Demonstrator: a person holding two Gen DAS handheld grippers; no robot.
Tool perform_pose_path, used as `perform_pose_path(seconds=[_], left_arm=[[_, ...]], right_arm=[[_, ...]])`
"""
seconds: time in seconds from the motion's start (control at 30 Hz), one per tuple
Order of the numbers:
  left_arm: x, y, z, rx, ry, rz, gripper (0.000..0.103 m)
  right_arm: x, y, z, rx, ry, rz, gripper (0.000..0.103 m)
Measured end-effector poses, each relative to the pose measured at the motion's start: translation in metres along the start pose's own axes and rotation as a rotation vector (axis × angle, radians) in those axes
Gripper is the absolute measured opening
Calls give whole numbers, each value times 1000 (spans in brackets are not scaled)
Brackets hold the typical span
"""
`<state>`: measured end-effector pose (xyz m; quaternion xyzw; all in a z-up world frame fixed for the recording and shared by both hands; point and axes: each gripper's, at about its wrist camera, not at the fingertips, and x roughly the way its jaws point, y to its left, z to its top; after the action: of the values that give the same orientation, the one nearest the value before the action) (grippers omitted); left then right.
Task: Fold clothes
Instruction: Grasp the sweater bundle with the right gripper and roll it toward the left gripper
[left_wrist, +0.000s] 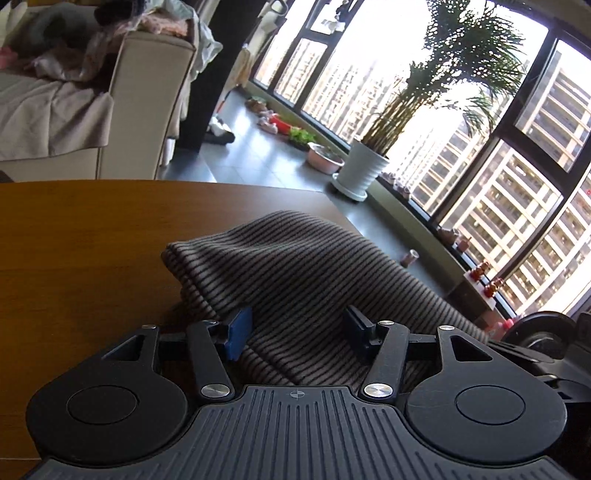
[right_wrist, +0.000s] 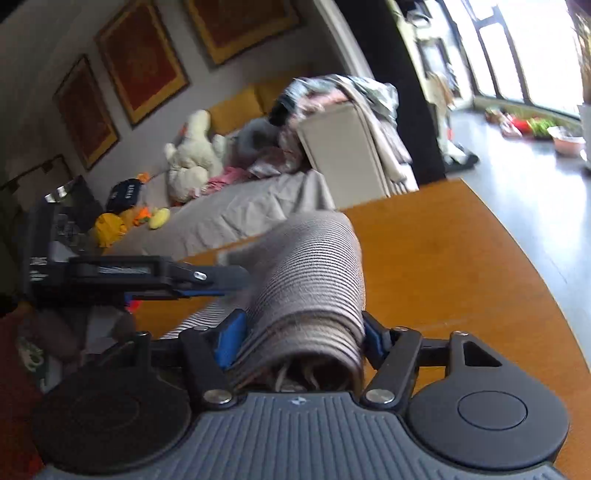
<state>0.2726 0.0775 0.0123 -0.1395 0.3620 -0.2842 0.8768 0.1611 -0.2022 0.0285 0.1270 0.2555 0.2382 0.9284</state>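
A grey-and-black striped garment (left_wrist: 295, 273) lies bunched on the brown wooden table (left_wrist: 74, 258). My left gripper (left_wrist: 297, 326) is open, its blue pads (left_wrist: 238, 334) set apart with the striped cloth lying between them. In the right wrist view the same garment (right_wrist: 314, 273) is a thick folded bundle squeezed between the blue pads (right_wrist: 231, 341) of my right gripper (right_wrist: 301, 338), held above the table (right_wrist: 461, 266). The left gripper (right_wrist: 155, 273) shows there at the left, side-on, touching the cloth.
A beige sofa (left_wrist: 140, 110) piled with clothes stands beyond the table. A potted palm (left_wrist: 360, 170) and small pots line the curved window sill. The table's far edge (left_wrist: 258, 186) and right edge are close. Plush toys (right_wrist: 192, 155) lie on the sofa.
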Motion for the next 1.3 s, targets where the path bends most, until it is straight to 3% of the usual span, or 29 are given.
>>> perform_pose_path(seconds=[0.07,0.13,0.27,0.47,0.57,0.67,0.7,0.73,0.77,0.83,0.97,1.07,1.13,1.3], left_arm=[[0,6,-1,-17,-4,12,61],[-9,15,2,-71,-25,2,60],[-42,26,0,-124,-95,28,63],[-54,31,-24,-127,-34,16,59],[-46,29,-35,-124,0,-26,49],[-37,29,-40,-134,22,-50,44],[-37,29,-41,-136,24,-56,42],[-37,29,-41,-139,25,-62,41],[-36,29,-42,-141,27,-67,41],[-35,30,-43,-145,31,-79,37],[-29,20,-48,-129,33,-86,27],[-19,-2,-51,-92,33,-144,27],[-11,-11,-54,-77,48,-174,28],[-3,-5,-65,-106,77,-166,39]], right_arm=[[4,10,2,-81,25,-39,62],[20,10,-3,-121,93,-136,63],[9,26,-6,-207,50,-90,67],[-10,51,-10,-337,-24,-7,80],[-19,64,-12,-402,-61,35,84],[-1,87,-33,-558,-1,28,83],[6,92,-41,-611,15,4,75],[13,93,-44,-638,40,-13,48],[19,93,-47,-660,65,-29,34],[15,87,-34,-578,58,-8,12],[-4,68,12,-356,-20,101,10],[-19,54,46,-189,-78,182,10],[-10,51,44,-164,-42,204,10],[18,42,23,-109,80,230,10]])
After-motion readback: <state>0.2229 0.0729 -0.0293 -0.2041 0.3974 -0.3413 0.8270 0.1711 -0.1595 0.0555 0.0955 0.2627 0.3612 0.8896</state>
